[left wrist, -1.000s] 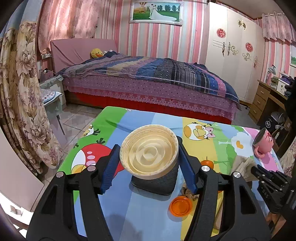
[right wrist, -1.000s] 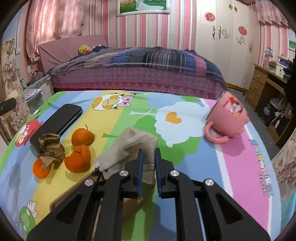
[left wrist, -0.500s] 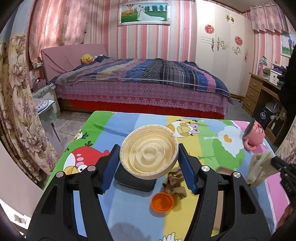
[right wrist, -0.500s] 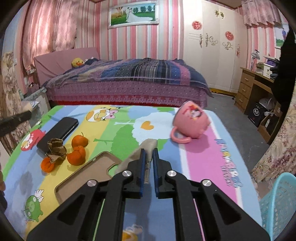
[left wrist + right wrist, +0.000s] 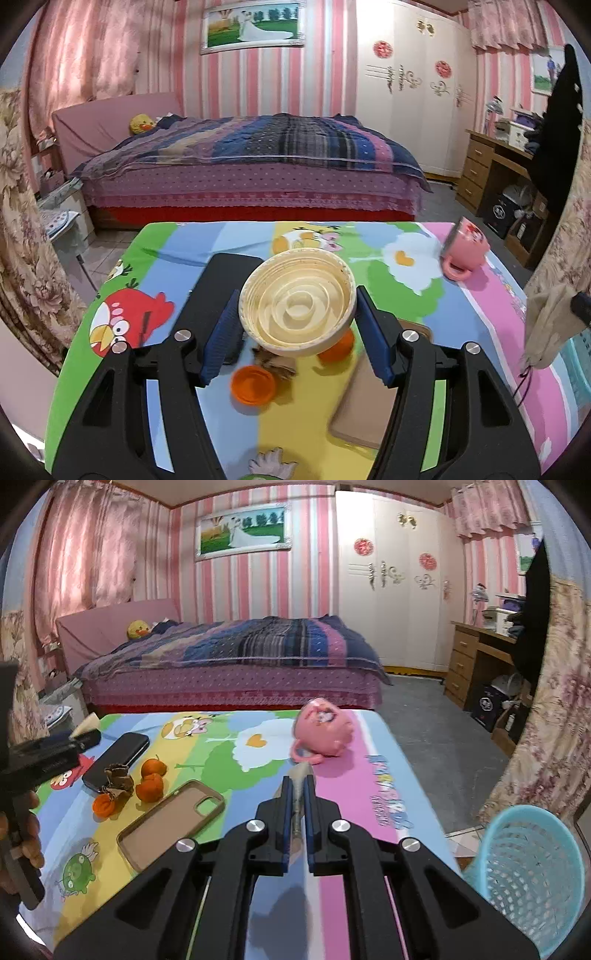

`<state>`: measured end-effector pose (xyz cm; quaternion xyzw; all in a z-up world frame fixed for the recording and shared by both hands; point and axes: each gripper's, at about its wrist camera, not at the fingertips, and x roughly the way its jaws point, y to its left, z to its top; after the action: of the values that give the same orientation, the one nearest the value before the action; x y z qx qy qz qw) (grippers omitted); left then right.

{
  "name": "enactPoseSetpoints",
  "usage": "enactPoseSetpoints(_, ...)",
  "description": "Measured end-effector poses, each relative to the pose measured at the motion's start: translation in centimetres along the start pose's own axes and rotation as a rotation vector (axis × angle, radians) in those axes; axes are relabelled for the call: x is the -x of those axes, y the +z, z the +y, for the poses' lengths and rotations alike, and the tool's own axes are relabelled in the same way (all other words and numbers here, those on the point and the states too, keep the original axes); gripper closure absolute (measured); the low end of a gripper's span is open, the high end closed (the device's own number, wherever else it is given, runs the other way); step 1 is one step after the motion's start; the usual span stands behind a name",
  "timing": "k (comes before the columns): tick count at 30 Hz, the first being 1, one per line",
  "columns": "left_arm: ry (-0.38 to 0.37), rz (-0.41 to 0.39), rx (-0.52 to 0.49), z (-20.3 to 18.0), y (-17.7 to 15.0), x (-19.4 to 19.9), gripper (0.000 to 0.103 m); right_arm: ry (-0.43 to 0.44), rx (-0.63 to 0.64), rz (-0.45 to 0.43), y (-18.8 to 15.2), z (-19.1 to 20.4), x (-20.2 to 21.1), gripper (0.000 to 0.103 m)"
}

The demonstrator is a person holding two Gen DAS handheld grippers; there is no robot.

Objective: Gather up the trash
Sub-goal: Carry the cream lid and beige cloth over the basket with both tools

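Basket (image 5: 524, 871) blue beside table, cream lid (image 5: 297, 304) between left fingers (image 5: 221, 332)

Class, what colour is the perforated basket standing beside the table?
Light blue basket, seen best in the right wrist view, at the lower right.

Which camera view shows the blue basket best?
The right wrist view: the blue basket stands on the floor beside the table, with rim and mesh wall in sight. The left wrist view shows only a sliver of it at the right edge.

Mug (image 5: 323, 733) on table (image 5: 373, 794); basket (image 5: 532, 875) right.
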<state>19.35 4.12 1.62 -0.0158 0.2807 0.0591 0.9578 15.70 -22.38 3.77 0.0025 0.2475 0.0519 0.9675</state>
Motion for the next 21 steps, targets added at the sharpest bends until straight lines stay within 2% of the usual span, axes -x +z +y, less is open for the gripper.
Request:
enactPoseSetpoints(9,-0.089,-0.001,-0.07,-5.5,-0.6,1.9,0.042,-0.044,-0.044,-0.026,-0.4,-4.9,2.2,0.097)
enactPoseSetpoints(21,-0.218,-0.018,-0.142,-15.6,-0.2,3.5,0.042,-0.081,-0.139,-0.047,-0.5,-11.3,3.1,0.098)
